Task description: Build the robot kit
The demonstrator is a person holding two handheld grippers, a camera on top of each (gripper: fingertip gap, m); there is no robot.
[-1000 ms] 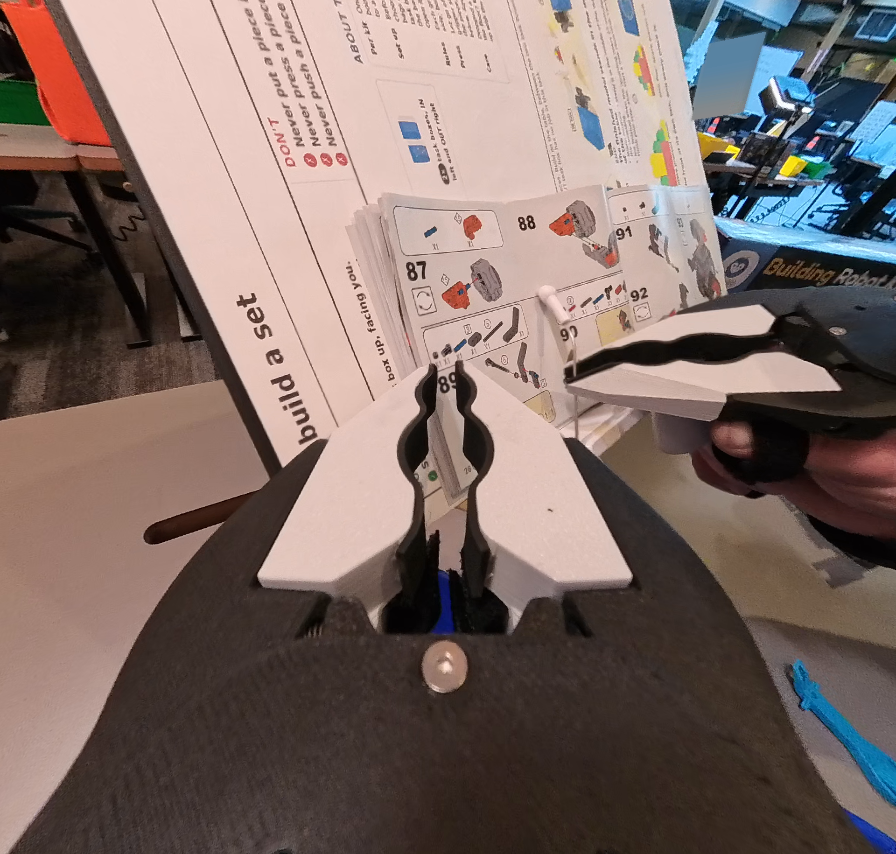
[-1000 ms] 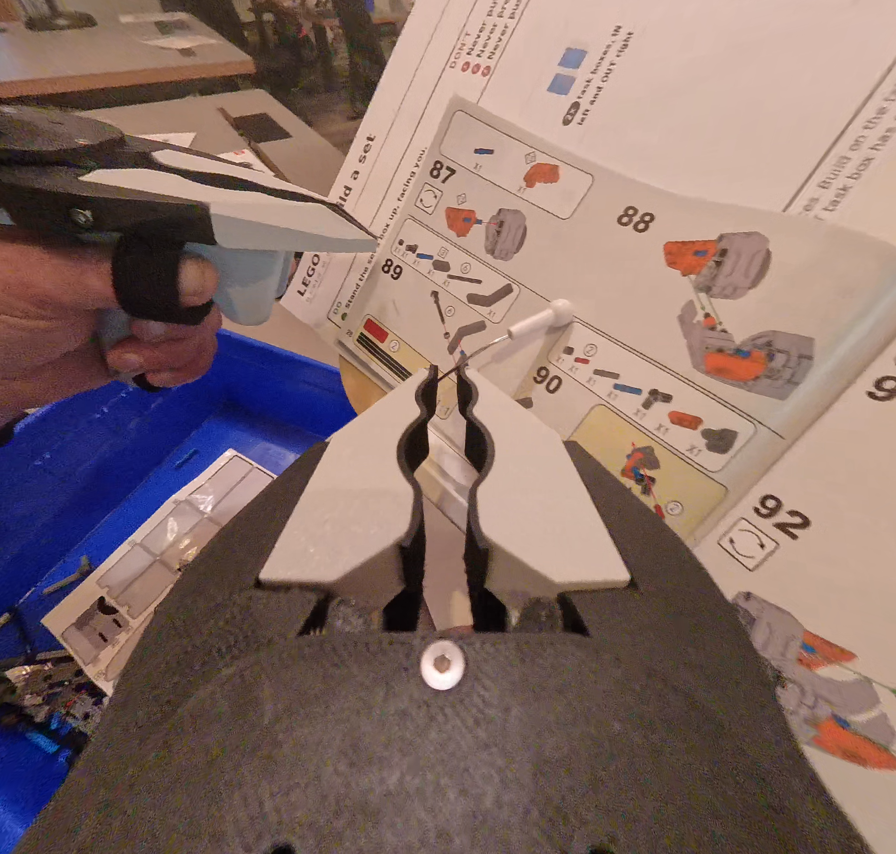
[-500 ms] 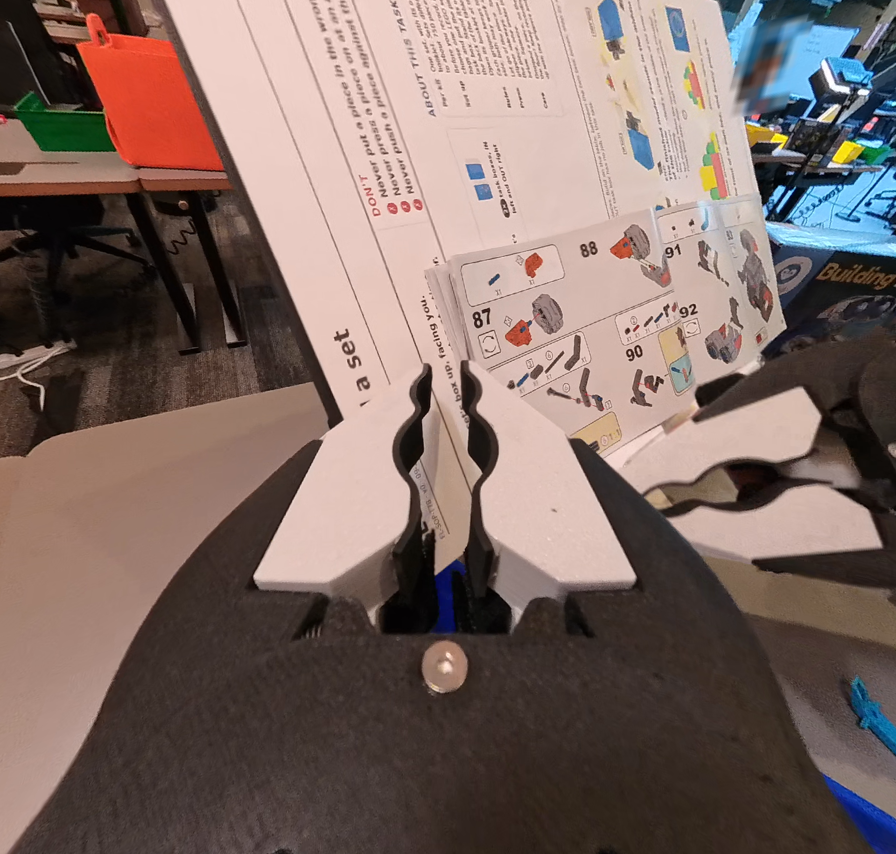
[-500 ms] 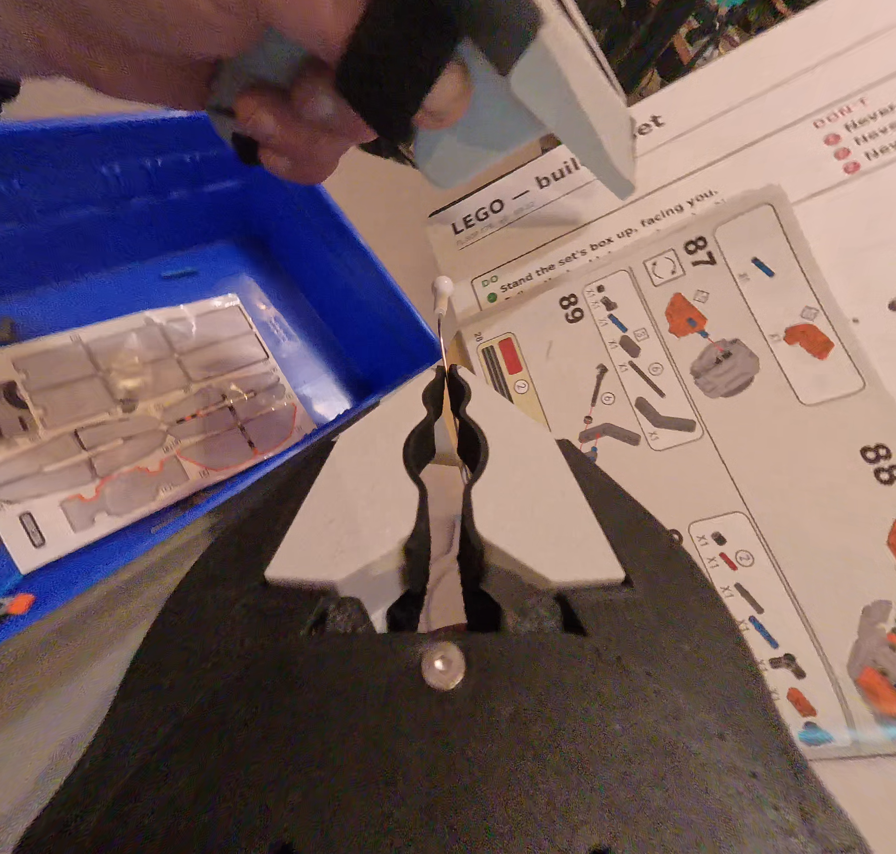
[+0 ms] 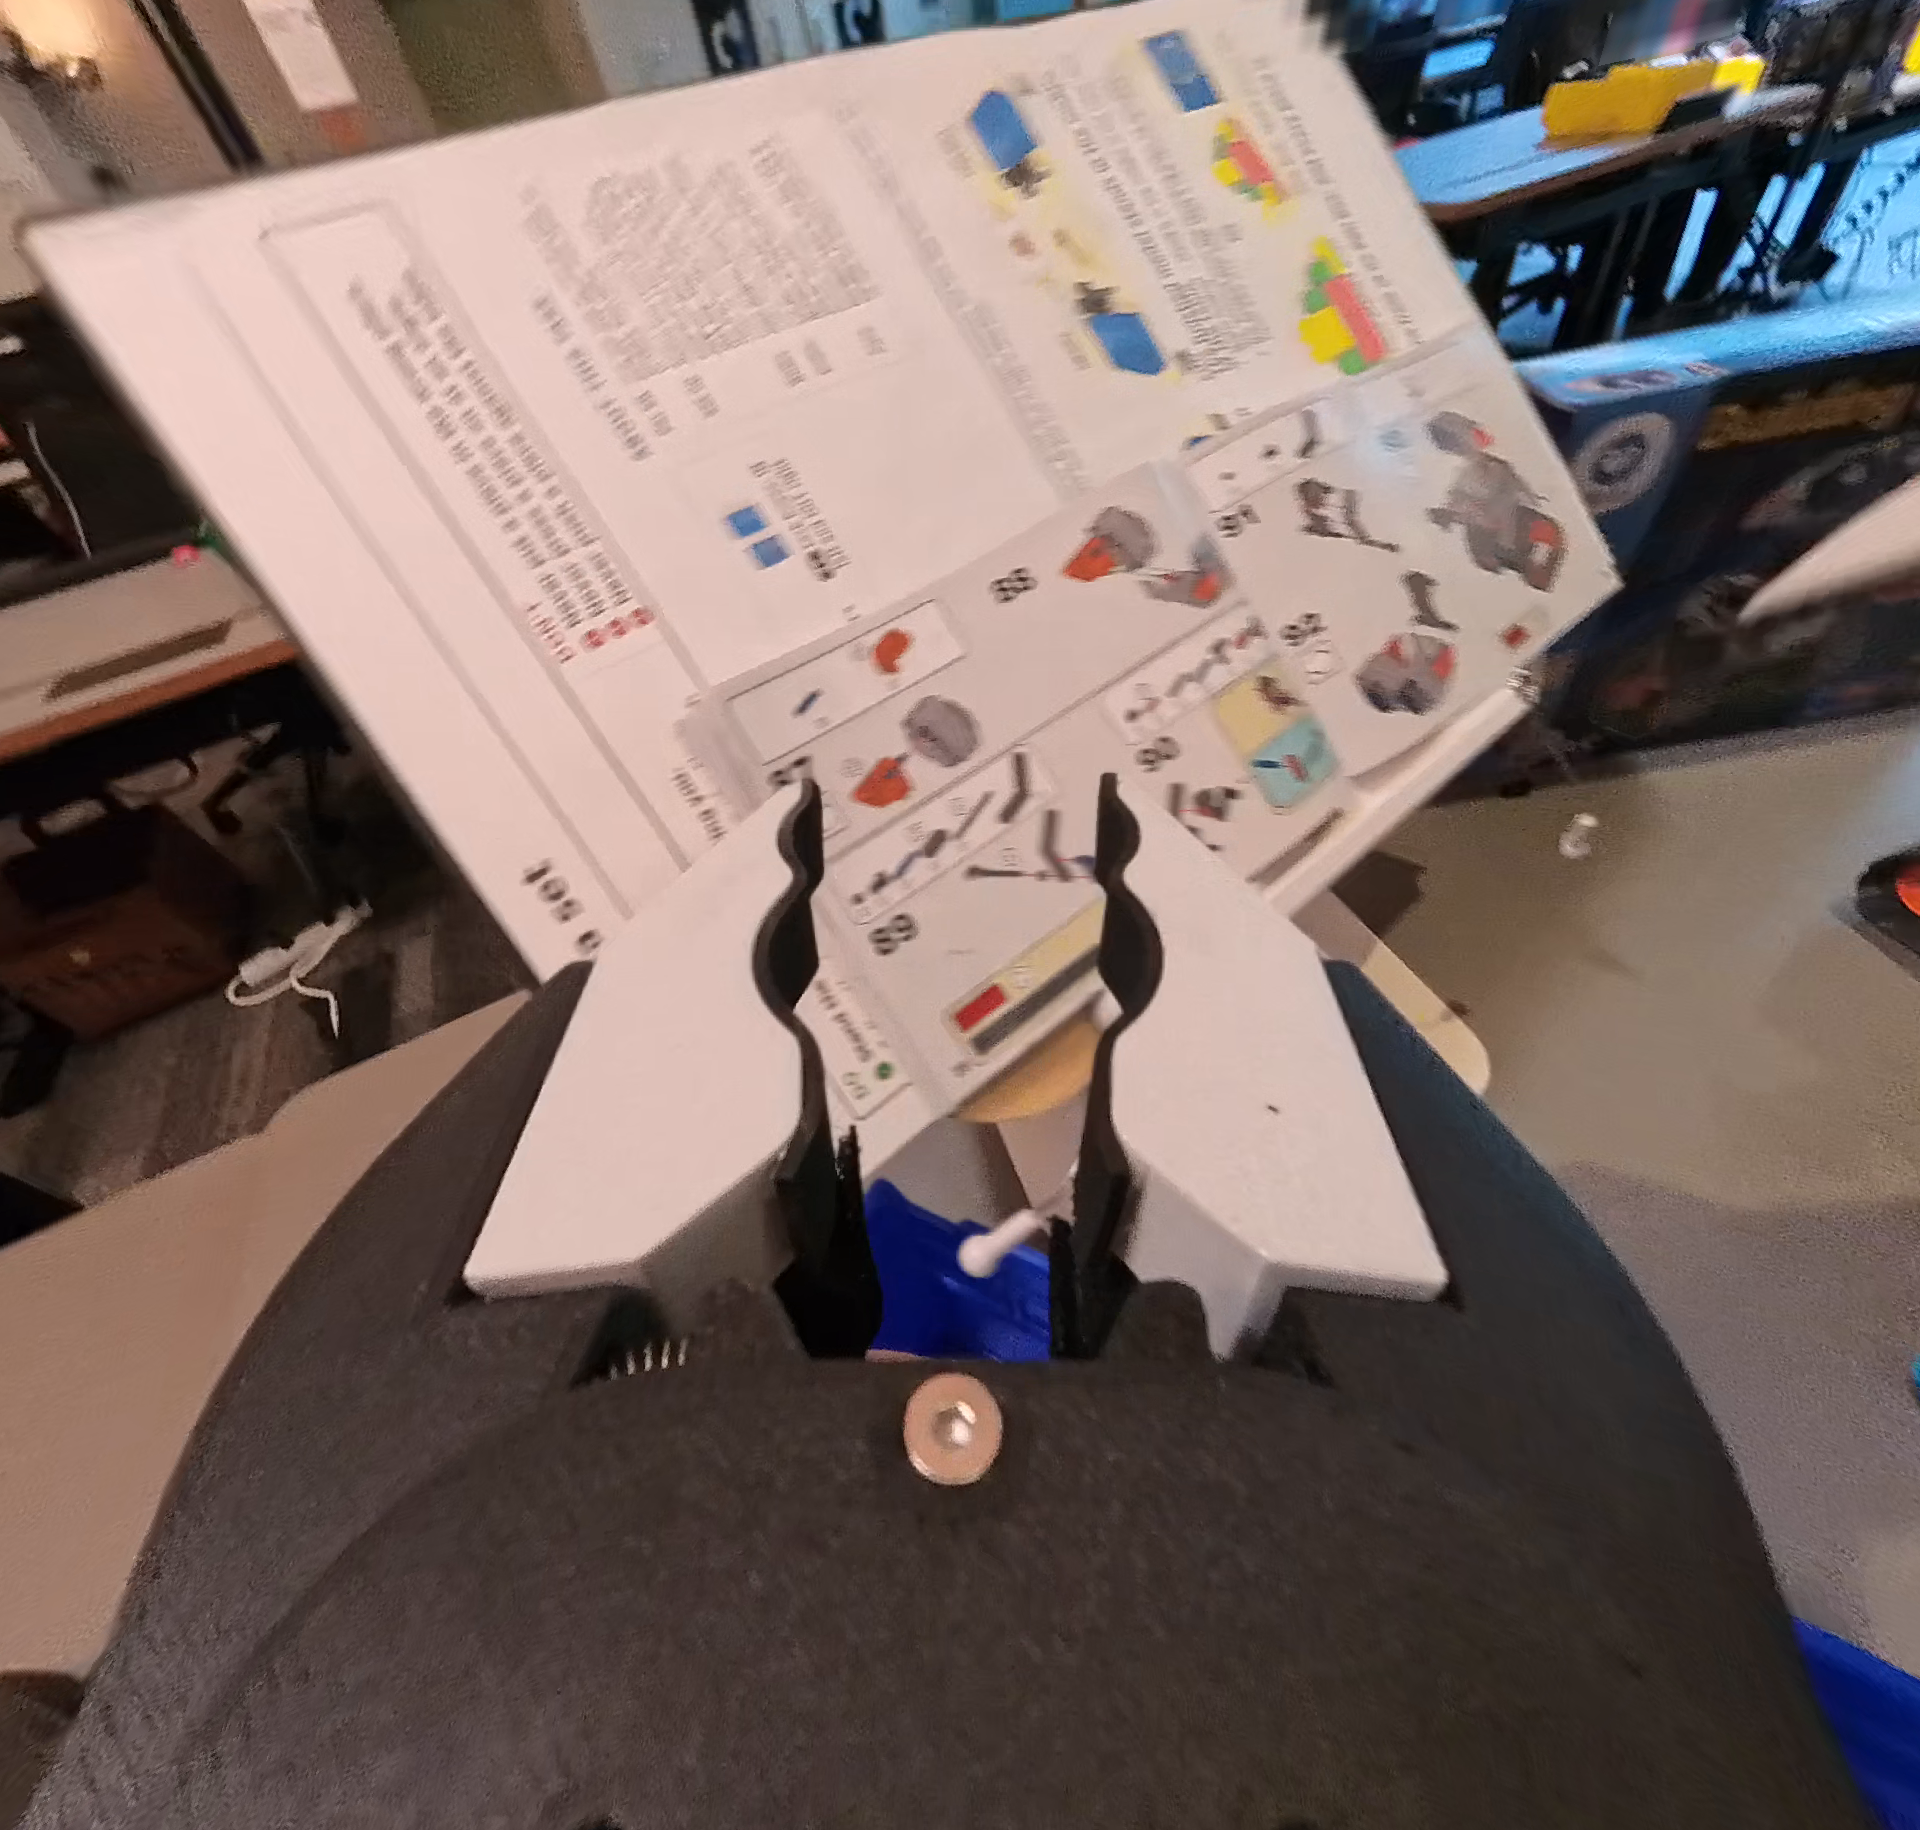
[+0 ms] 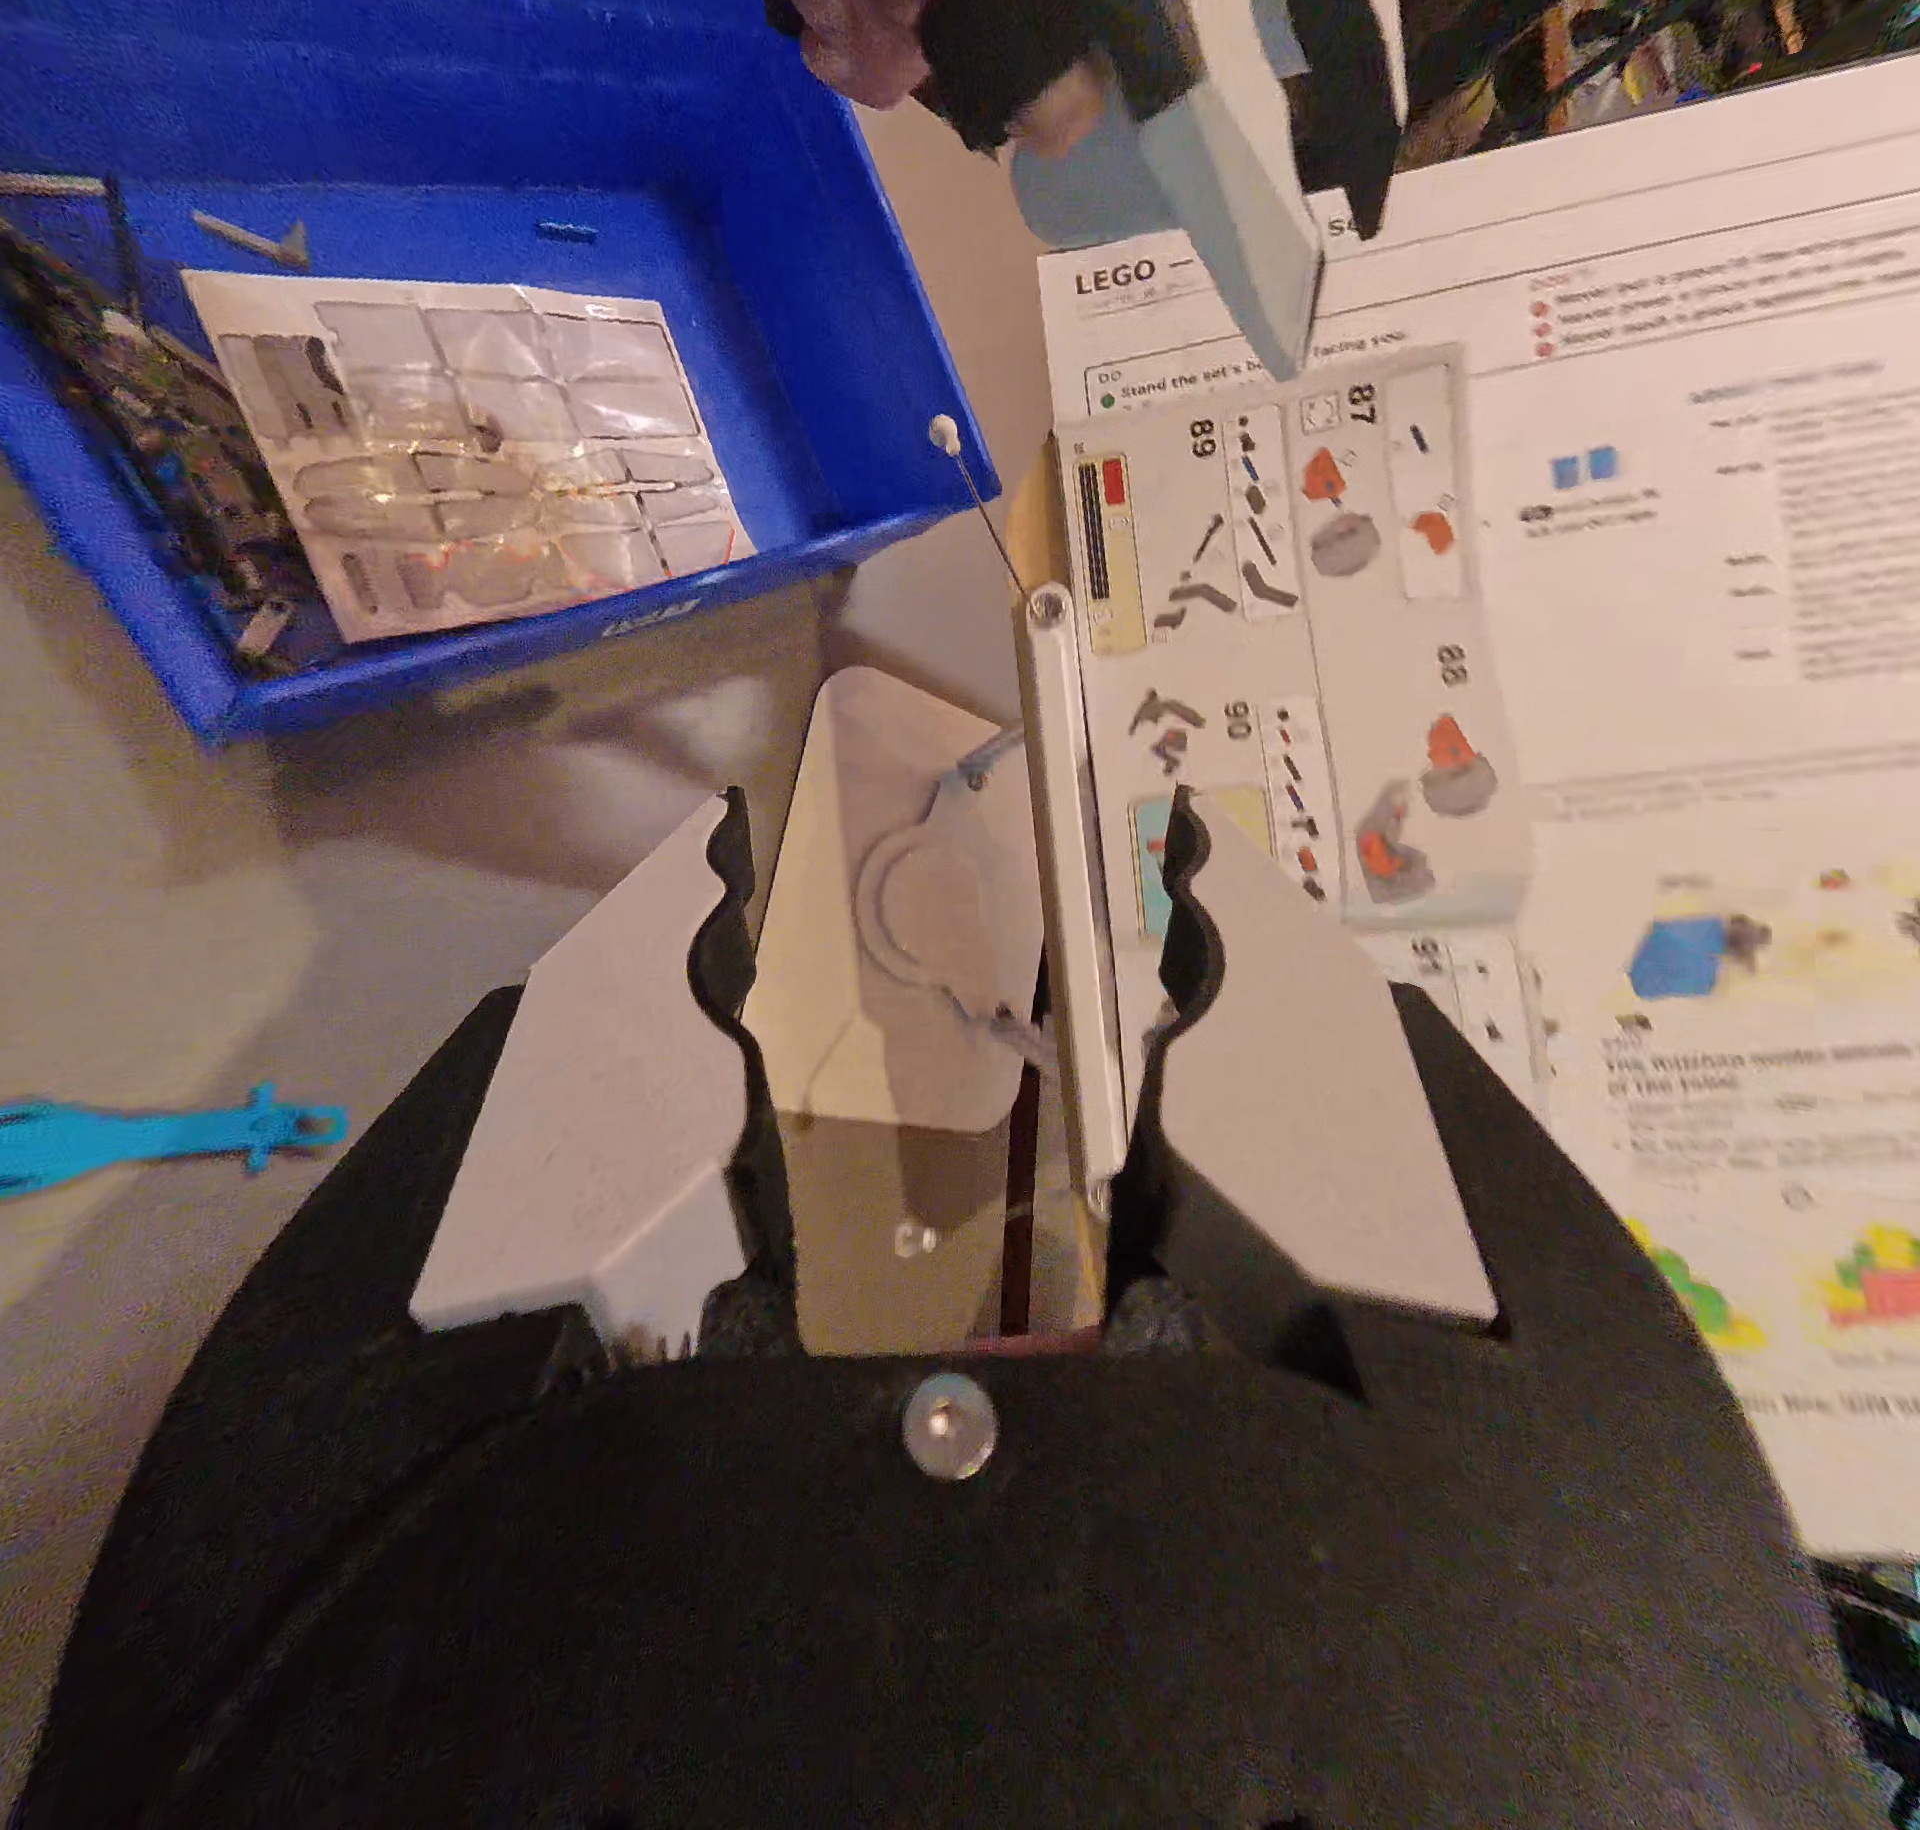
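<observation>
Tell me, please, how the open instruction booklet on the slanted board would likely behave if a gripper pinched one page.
The instruction booklet looks thin and glossy, so a page would probably bend and slip. It leans on the slanted board, so it may slide down.

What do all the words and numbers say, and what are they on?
I won't read writing out; these things carry it.
White board: printed lines, mostly blurred.
Open instruction booklet: step numbers beside part pictures.
Dark box: lettering, blurred.
Blue bin: tiny mark, too small.
</observation>
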